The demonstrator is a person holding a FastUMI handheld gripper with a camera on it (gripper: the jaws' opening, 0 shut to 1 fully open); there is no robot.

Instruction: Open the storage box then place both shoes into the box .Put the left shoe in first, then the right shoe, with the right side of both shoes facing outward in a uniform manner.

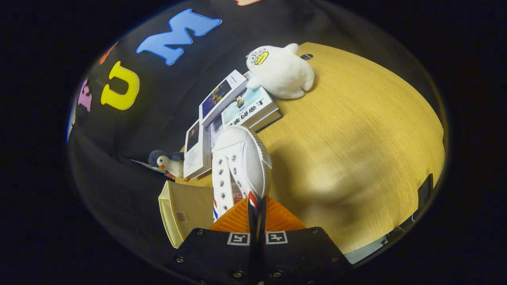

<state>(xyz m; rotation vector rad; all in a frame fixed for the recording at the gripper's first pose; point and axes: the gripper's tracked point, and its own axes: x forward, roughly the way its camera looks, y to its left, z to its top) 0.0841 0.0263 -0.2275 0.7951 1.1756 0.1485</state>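
One white canvas shoe hangs from the tongs, toe pointing away, laces and eyelets turned to one side and the ribbed sole to the other. The tongs are pressed together on a thin edge at the heel end of the shoe, so it is carried clear of the wooden worktop. Just beside the shoe, on the lace side, sits the cream storage box, of which one corner and a wall show; whether its lid is open cannot be told from here.

By my reading, the step in hand is carrying a shoe to the box. Which shoe of the pair it is cannot be told. The next move calls for swinging it over the box opening and lowering it with the right side facing outward.

Counted: one shoe, one box, a pile of books beyond the toe, one white plush duck past them, one small plush penguin beside the books.
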